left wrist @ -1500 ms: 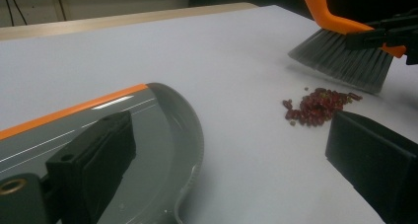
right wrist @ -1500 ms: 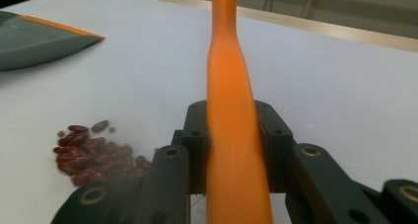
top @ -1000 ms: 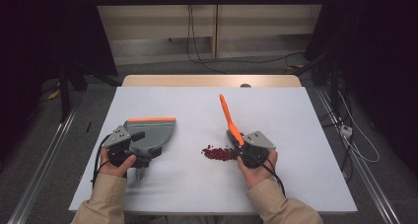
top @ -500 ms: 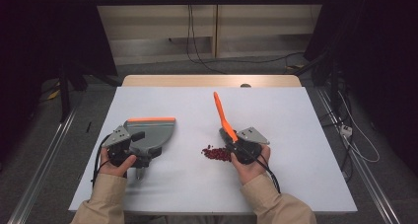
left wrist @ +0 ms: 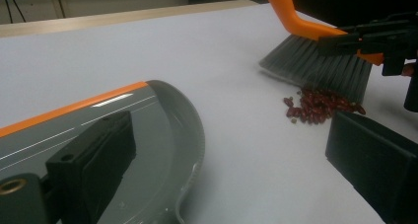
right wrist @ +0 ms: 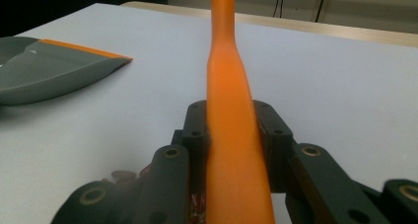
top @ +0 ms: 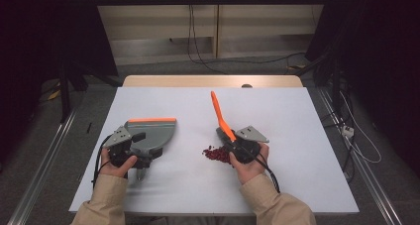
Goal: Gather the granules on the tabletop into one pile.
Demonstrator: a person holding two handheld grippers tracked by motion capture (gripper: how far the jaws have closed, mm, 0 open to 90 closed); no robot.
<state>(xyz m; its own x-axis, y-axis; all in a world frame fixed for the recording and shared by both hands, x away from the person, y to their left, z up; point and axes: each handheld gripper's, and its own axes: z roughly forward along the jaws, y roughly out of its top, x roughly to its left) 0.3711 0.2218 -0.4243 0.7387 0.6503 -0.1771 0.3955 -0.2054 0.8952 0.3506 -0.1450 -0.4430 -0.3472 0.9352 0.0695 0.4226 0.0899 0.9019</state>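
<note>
A grey dustpan [top: 151, 133] with an orange front lip lies on the white table at the left. My left gripper [top: 138, 153] is at its near end, open. In the left gripper view one jaw sits over the dustpan [left wrist: 108, 130] and the other stands apart over bare table. My right gripper [top: 241, 144] is shut on the orange handle of a brush [top: 219, 115], which leans up and away. The grey bristles [left wrist: 315, 66] rest at a small pile of red beans [top: 215, 154], right of the dustpan. In the right gripper view the handle [right wrist: 227, 76] runs up between the jaws.
The table [top: 297, 116] reaches a wooden strip along its far edge. Cables lie on the floor behind and to the right. Dark stands rise at both sides.
My right gripper and the brush have shifted slightly left, toward the beans, and the handle leans more to the left. The left gripper and the dustpan have stayed in place.
</note>
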